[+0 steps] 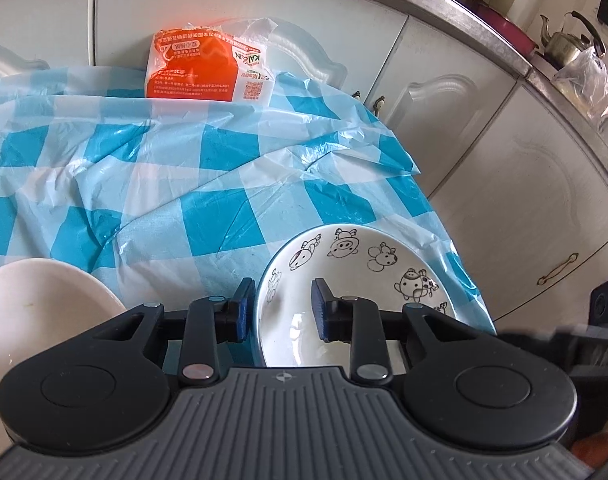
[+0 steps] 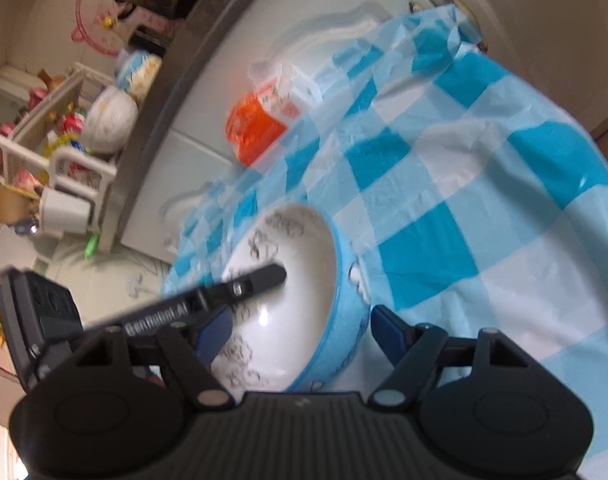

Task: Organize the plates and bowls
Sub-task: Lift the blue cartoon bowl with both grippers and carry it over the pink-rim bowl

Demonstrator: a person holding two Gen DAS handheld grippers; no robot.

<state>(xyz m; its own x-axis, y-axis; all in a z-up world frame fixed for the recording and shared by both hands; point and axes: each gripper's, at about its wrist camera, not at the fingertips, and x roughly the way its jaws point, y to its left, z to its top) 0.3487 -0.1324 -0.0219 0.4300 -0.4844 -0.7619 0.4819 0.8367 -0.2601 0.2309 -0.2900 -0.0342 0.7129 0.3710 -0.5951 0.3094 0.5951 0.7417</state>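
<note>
A white bowl with cartoon animal drawings and a blue outside [image 1: 356, 268] stands on the blue-and-white checked tablecloth [image 1: 191, 184] near its right edge. My left gripper [image 1: 281, 310] is open, its jaws straddling the bowl's left rim, one pad outside and one inside. In the right wrist view the same bowl [image 2: 304, 272] sits between my right gripper's [image 2: 299, 334] open jaws, which straddle its near wall. The left gripper's finger [image 2: 247, 282] reaches into the bowl from the left. A plain white plate [image 1: 43, 312] lies at the lower left.
An orange-and-white packet [image 1: 207, 66] lies at the table's far edge against white cabinet doors [image 1: 504, 184]. A counter above holds a kettle [image 1: 568, 40] and pans. Shelves with cups and jars [image 2: 63, 152] show at the left of the right wrist view.
</note>
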